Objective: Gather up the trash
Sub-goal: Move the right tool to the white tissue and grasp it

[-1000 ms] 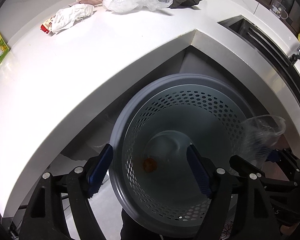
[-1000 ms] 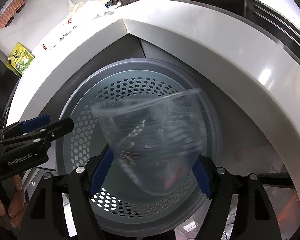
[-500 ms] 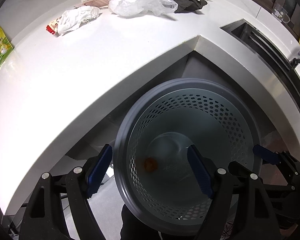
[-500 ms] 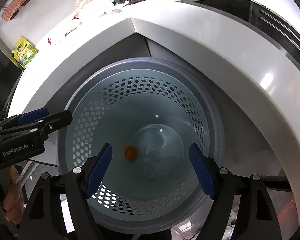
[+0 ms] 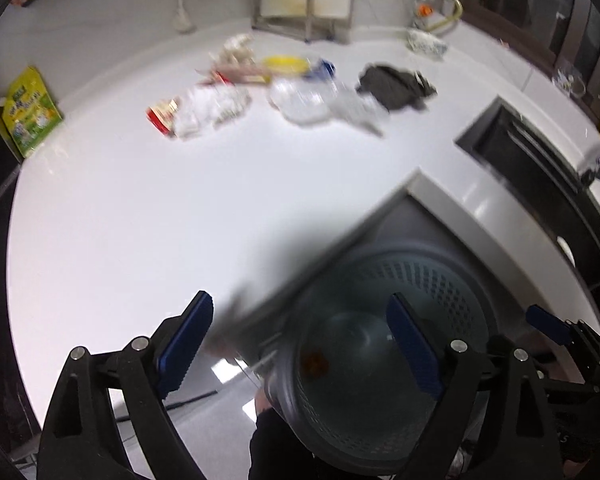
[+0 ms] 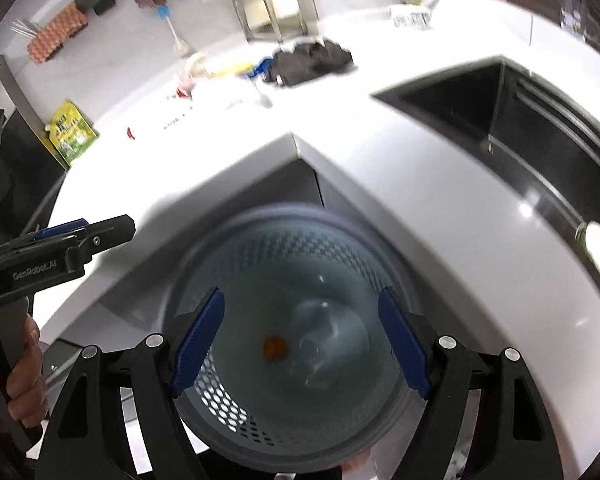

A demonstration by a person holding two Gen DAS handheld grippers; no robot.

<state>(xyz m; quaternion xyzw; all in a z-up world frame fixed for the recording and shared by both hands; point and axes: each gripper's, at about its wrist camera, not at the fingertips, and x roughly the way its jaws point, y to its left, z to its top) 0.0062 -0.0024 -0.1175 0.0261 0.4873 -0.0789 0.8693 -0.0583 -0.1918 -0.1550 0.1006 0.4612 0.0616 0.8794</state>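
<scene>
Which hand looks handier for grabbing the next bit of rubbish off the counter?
Probably left. The left gripper is open, empty and already over the countertop edge, facing the crumpled wrapper; the right gripper is over the bin.

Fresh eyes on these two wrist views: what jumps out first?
The grey perforated trash basket on the floor, tucked into the inner corner of the white counter, fills both views; a clear plastic cup and a small orange scrap lie at its bottom. Next, the litter at the back of the counter: crumpled white wrappers, clear plastic bag, dark cloth.
</scene>
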